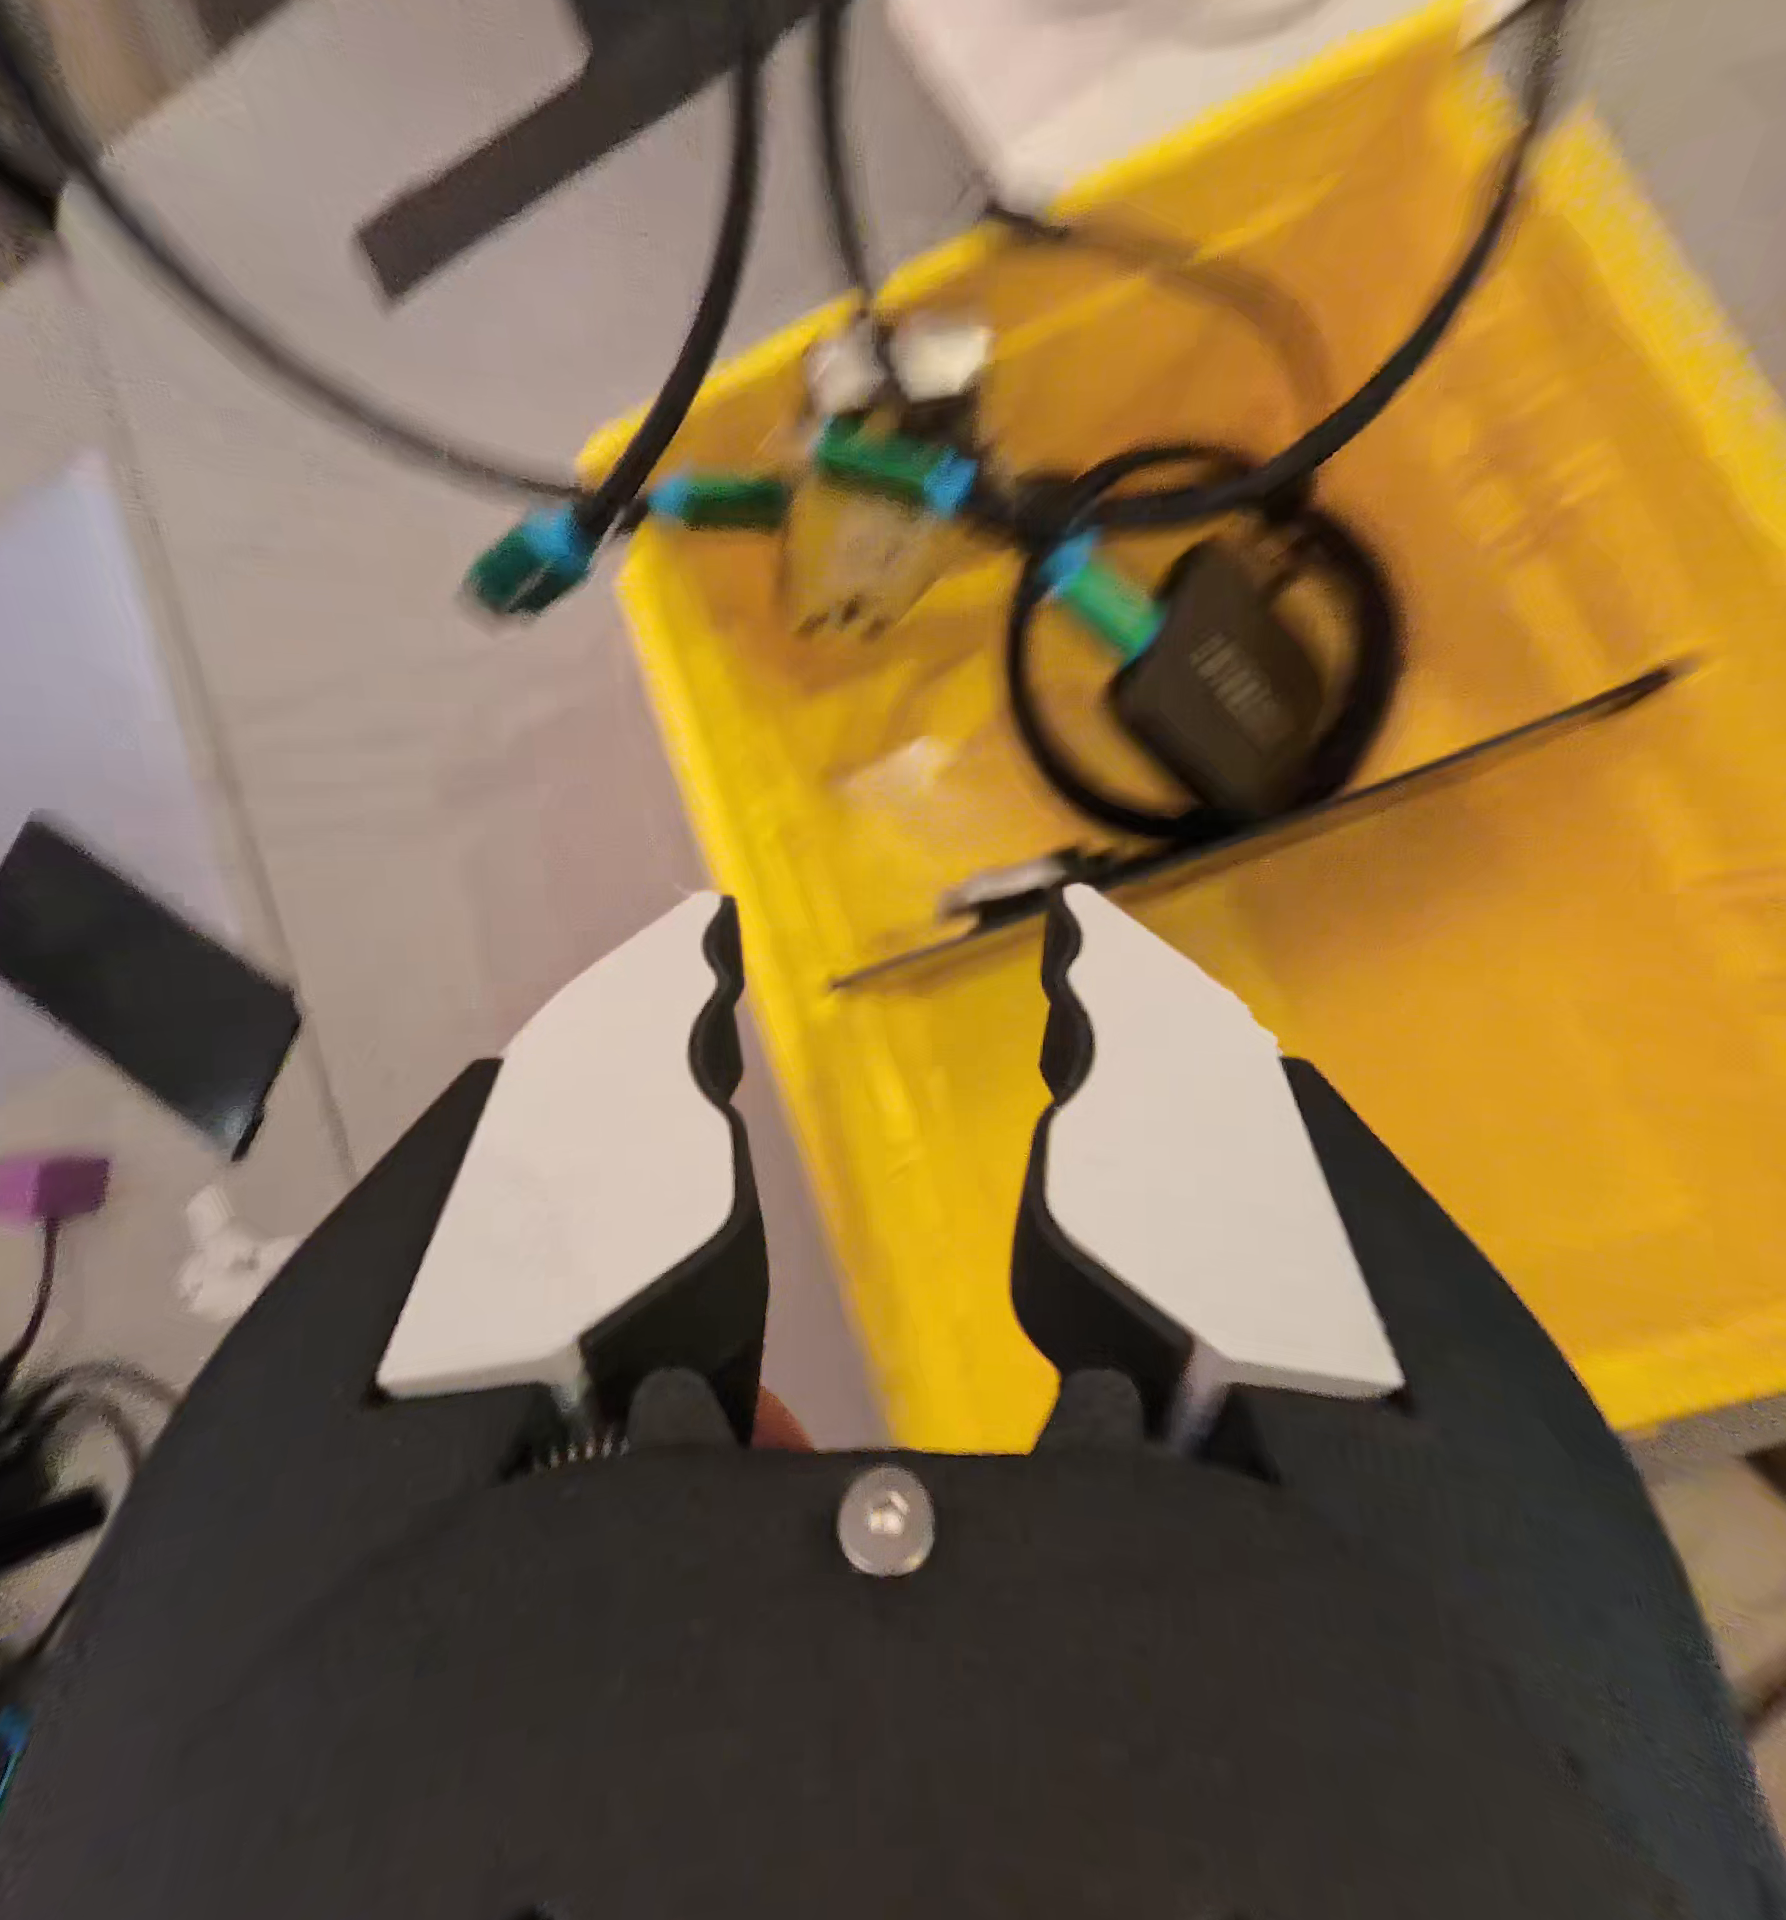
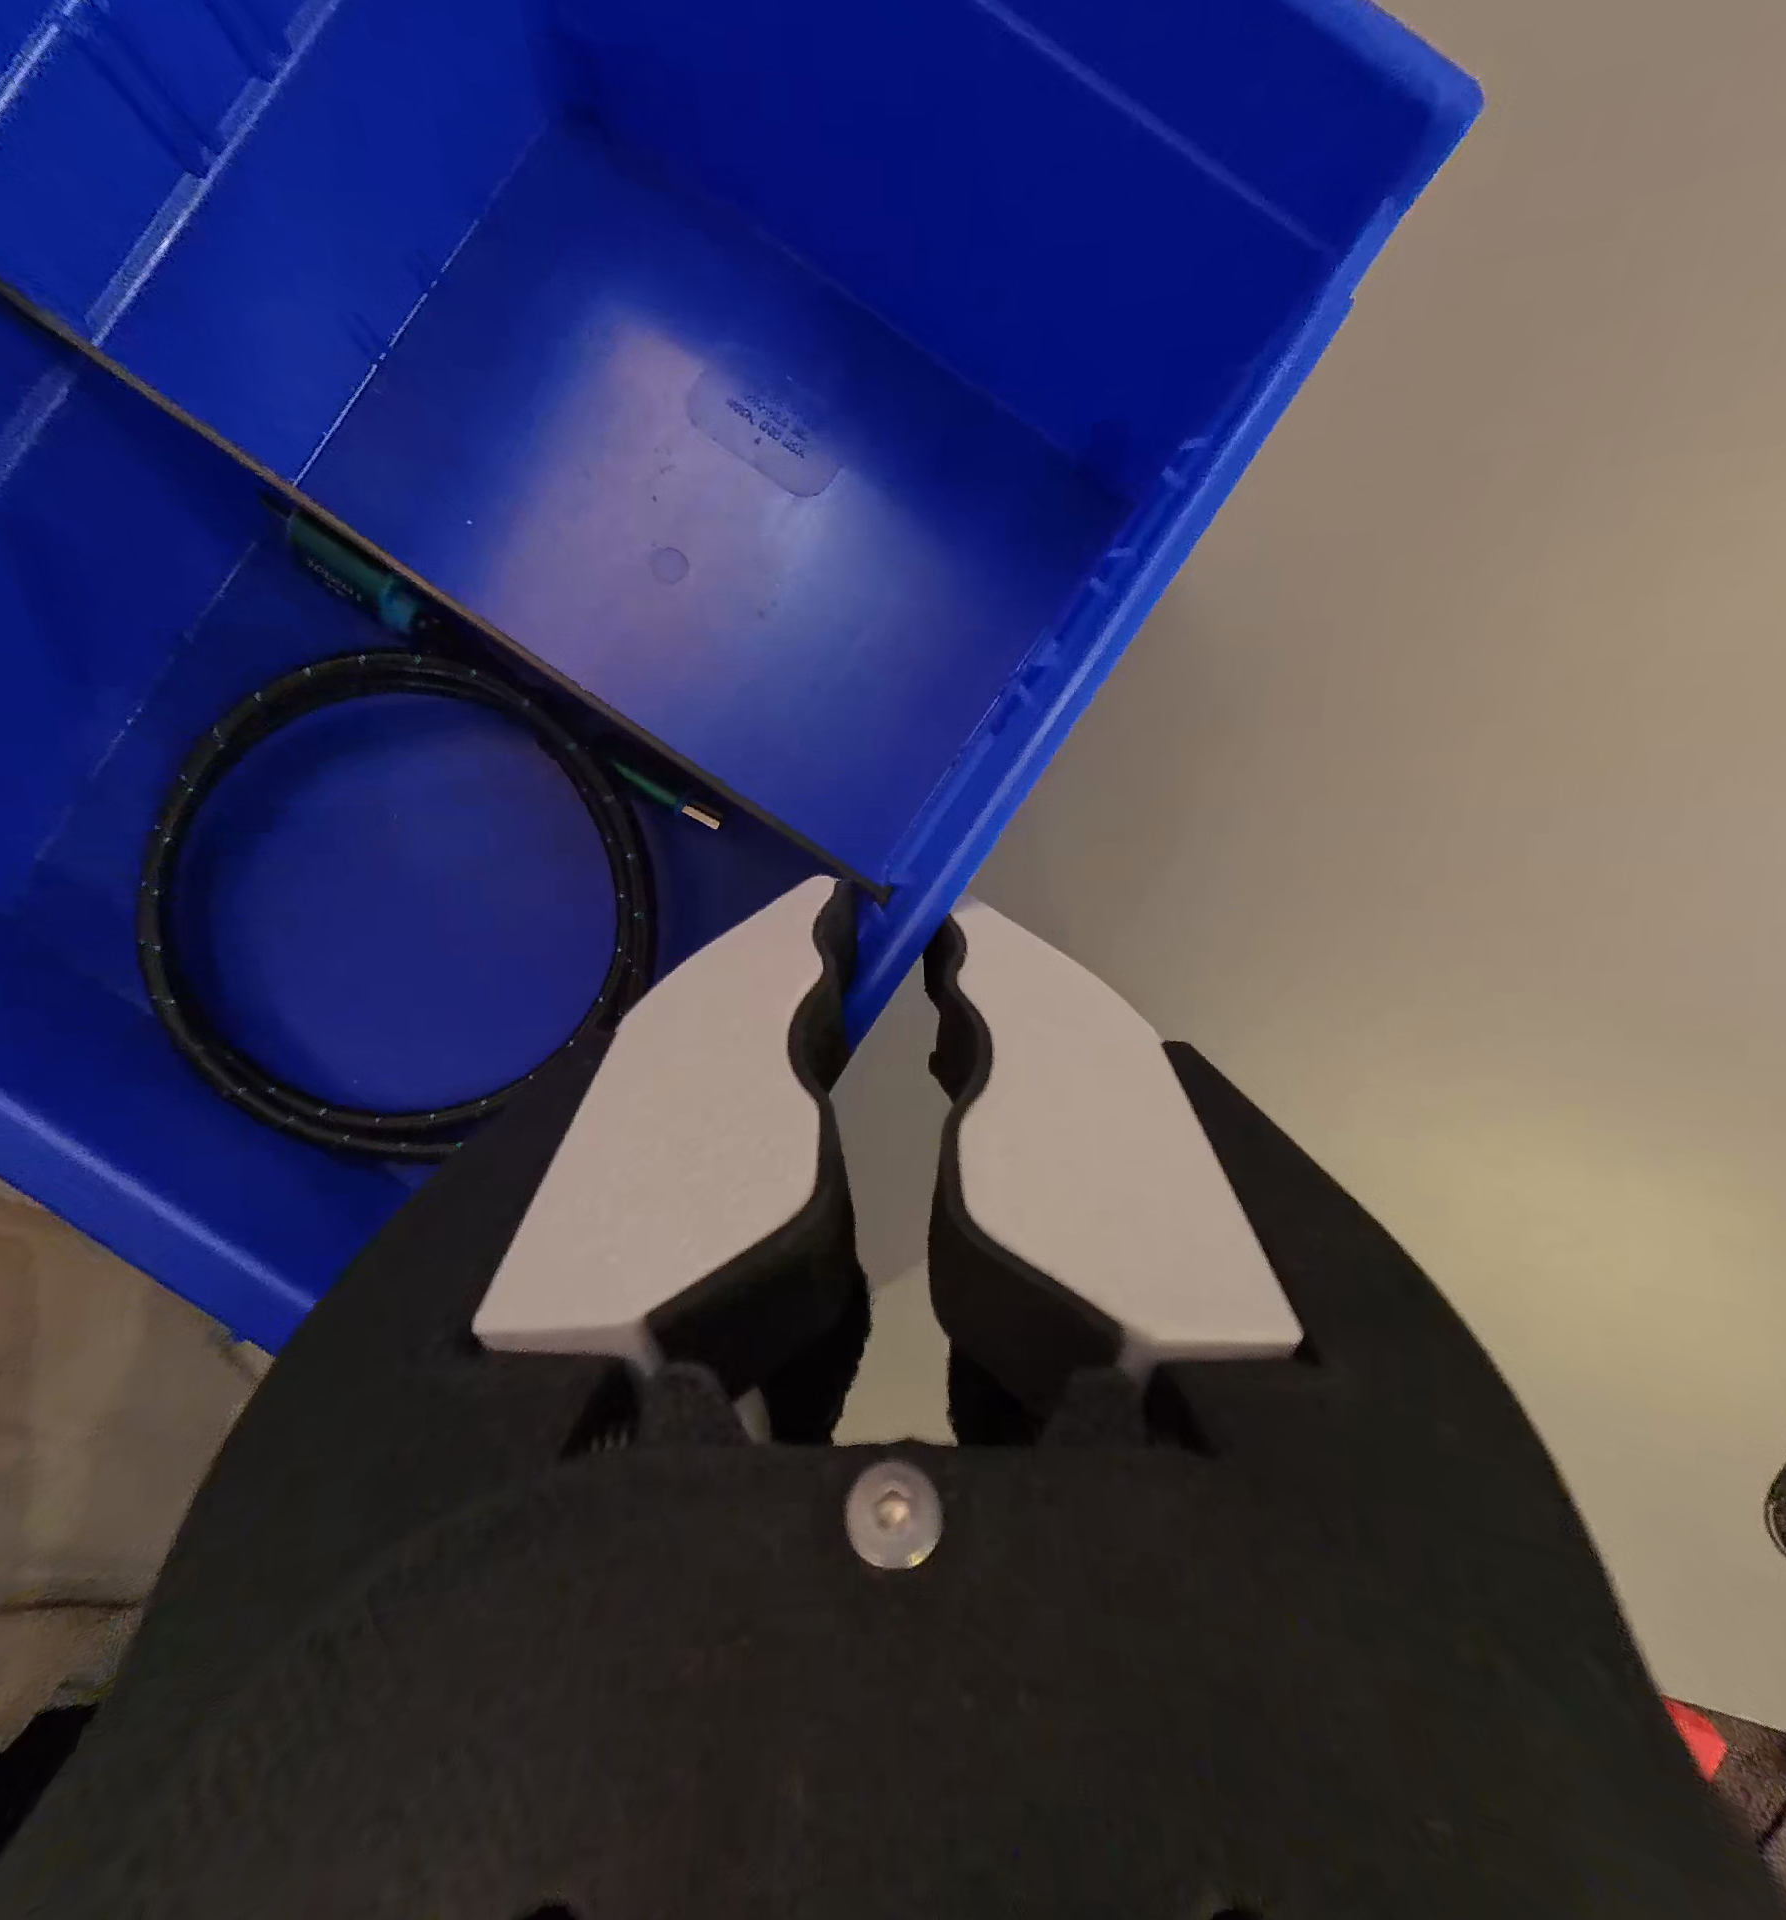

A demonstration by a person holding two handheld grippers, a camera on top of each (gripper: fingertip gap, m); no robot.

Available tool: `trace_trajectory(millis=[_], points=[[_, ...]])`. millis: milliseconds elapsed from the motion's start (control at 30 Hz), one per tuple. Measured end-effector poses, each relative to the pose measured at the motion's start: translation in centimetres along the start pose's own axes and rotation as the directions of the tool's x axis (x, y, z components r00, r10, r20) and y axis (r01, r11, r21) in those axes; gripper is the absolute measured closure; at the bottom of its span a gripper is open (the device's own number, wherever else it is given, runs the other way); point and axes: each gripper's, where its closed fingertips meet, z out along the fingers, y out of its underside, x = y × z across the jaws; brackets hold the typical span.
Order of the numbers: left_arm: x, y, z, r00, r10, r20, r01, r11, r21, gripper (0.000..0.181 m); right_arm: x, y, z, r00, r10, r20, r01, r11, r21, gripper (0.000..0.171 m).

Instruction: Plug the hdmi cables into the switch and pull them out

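The left wrist view is blurred. A yellow bin (image 1: 1491,935) holds a small silver switch (image 1: 858,551) with green-and-blue HDMI plugs (image 1: 899,468) around it; whether they are plugged in I cannot tell. Another green plug (image 1: 525,566) lies just outside the bin's left rim. My left gripper (image 1: 894,914) is open and empty, above the bin's near left wall. In the right wrist view a coiled black cable (image 2: 390,904) with green plugs lies in a blue bin (image 2: 1076,312). My right gripper (image 2: 889,914) is empty, its jaws a narrow gap apart, over the bin's near corner.
A black divider (image 1: 1284,821) crosses the yellow bin; a black box (image 1: 1221,686) and looped black cables lie behind it. A black block (image 1: 130,977) and a purple connector (image 1: 47,1190) lie on the table to the left. A black divider (image 2: 556,675) splits the blue bin. About 60 cm separates my left fingertips from my right. My left gripper's tips are some 40 cm from the purple connector (image 1: 47,1190).
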Motion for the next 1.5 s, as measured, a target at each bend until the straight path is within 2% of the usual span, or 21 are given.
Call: trace_trajectory(millis=[33, 100, 133, 167, 400, 533, 667, 1000, 1133, 1333, 1400, 1500], points=[[-1.2, 1.6, 0.3, 1.0, -0.011, 0.009, 0.011, 1.0, -0.029, 0.128, 0.2, 0.0, 0.0, 1.0, -0.004, -0.004, 0.003, 1.0, -0.008, 0.16], [-2.4, 3.9, 0.8, 0.999, 0.029, 0.022, -0.028, 0.998, -0.06, 0.149, 0.4, -0.1, 0.1, 1.0, -0.023, -0.006, 0.023, 0.999, -0.023, 0.16], [-2.2, 4.9, 1.0, 0.999, 0.043, 0.002, -0.043, 0.995, -0.086, 0.142, 0.6, -0.1, 0.2, 1.0, -0.026, -0.001, 0.026, 0.999, -0.03, 0.16], [-1.9, 5.5, 1.2, 0.999, 0.035, -0.02, -0.037, 0.995, -0.093, 0.145, 0.8, -0.2, 0.2, 1.0, -0.027, 0.0, 0.027, 0.999, -0.036, 0.161], [-1.8, 6.9, 2.4, 0.998, -0.039, -0.052, 0.035, 0.996, -0.088, 0.17, 1.9, -0.3, 0.4, 0.997, -0.072, 0.004, 0.072, 0.995, -0.076, 0.161], [-2.6, 7.6, 2.0, 0.992, -0.09, -0.086, 0.083, 0.993, -0.08, 0.176, 2.6, -0.4, 0.5, 0.994, -0.112, 0.016, 0.113, 0.99, -0.082, 0.161], [-4.1, 9.2, 1.1, 0.992, -0.117, -0.048, 0.112, 0.989, -0.099, 0.176, 3.5, -0.3, 0.5, 0.989, -0.143, 0.026, 0.145, 0.985, -0.091, 0.161], [-8.8, 14.3, -1.9, 0.948, -0.315, 0.039, 0.318, 0.943, -0.1, 0.177, 6.2, -0.5, 0.7, 0.977, -0.205, 0.054, 0.21, 0.973, -0.097, 0.161], [-10.0, 15.6, -2.6, 0.944, -0.325, 0.054, 0.329, 0.939, -0.099, 0.177, 6.9, -0.4, 0.6, 0.982, -0.185, 0.042, 0.189, 0.976, -0.108, 0.161], [-10.6, 15.8, -2.7, 0.954, -0.299, 0.033, 0.301, 0.95, -0.087, 0.176, 7.0, -0.1, 0.5, 0.985, -0.171, 0.019, 0.172, 0.979, -0.113, 0.161], [-11.1, 15.6, -2.8, 0.964, -0.26, 0.065, 0.264, 0.962, -0.067, 0.169, 7.0, -0.1, 0.3, 0.987, -0.163, -0.001, 0.162, 0.98, -0.117, 0.157], [-12.6, 14.2, -3.8, 0.965, -0.197, 0.174, 0.197, 0.98, 0.021, 0.145, 6.3, -0.7, -0.4, 0.989, -0.145, -0.041, 0.143, 0.988, -0.055, 0.137]])
